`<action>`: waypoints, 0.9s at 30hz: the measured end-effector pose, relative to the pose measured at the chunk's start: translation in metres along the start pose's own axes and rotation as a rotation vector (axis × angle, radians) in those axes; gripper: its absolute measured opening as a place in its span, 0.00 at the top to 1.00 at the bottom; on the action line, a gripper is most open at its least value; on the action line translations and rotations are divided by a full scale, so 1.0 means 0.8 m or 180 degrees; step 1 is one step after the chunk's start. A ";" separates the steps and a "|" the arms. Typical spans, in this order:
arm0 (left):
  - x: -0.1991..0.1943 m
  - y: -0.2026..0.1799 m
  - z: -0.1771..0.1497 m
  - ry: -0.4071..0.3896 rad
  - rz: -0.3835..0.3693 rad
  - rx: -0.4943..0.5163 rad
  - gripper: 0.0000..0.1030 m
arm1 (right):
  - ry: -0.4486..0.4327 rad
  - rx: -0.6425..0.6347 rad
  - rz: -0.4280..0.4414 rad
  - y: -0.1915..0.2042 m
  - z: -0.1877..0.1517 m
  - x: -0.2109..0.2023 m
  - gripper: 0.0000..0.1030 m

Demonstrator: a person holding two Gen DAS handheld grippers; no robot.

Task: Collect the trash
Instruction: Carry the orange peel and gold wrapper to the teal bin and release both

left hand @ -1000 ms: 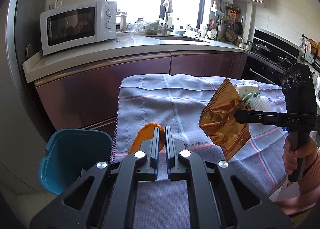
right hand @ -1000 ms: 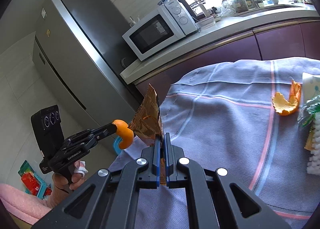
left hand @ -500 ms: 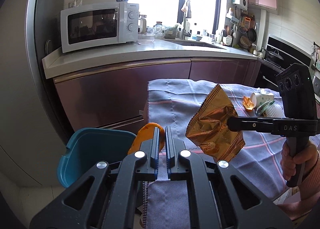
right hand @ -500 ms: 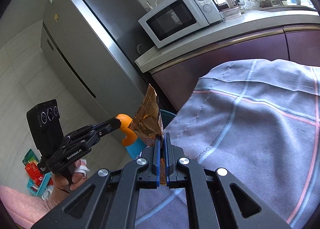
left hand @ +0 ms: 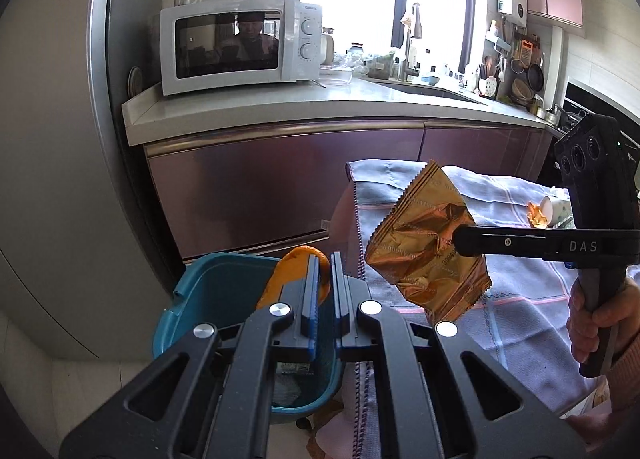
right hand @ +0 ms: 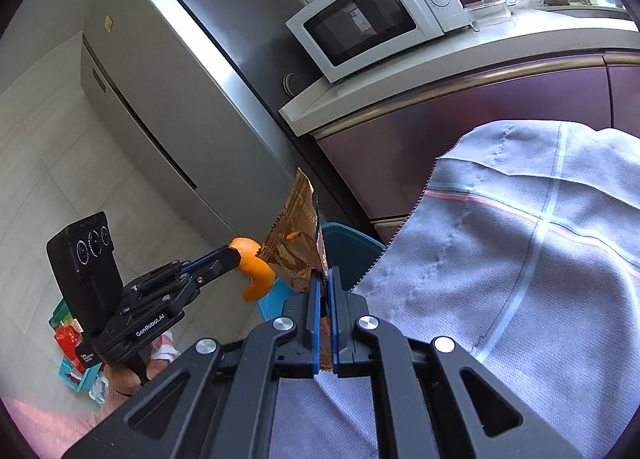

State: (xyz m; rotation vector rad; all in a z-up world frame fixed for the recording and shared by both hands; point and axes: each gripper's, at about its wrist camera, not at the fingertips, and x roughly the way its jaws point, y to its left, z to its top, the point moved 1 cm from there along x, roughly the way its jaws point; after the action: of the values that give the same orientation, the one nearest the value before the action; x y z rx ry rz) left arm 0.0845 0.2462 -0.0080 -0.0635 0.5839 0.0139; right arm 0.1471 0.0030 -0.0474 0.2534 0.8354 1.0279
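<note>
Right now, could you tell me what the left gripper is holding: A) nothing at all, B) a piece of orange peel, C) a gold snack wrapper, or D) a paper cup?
B: the left gripper is closed on the orange peel above the teal bin, while the gold wrapper is in the right gripper.

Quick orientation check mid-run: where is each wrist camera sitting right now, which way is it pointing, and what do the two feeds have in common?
Left wrist: rides the left gripper, looking forward over the teal bin toward the counter and microwave; its fingers pinch an orange peel; the right gripper and the hand holding it show at right.
Right wrist: rides the right gripper, facing left toward the fridge; it grips a gold wrapper; the left gripper and its hand show at left.
Shared: peel, wrapper, bin, microwave, tablecloth.
</note>
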 end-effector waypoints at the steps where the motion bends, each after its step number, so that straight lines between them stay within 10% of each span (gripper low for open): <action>1: 0.001 0.003 0.000 0.0003 0.0016 -0.0010 0.94 | 0.0014 -0.0008 0.0002 0.002 0.002 0.005 0.97; 27: 0.081 0.075 -0.030 0.0347 0.0156 -0.0356 0.94 | 0.0444 -0.0057 -0.0215 0.021 0.014 0.119 0.97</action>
State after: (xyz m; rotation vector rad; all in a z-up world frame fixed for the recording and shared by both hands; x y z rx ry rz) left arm 0.1234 0.3045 -0.0669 -0.1594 0.6935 0.0913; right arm 0.1682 0.0934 -0.0774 0.1383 0.9542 0.9974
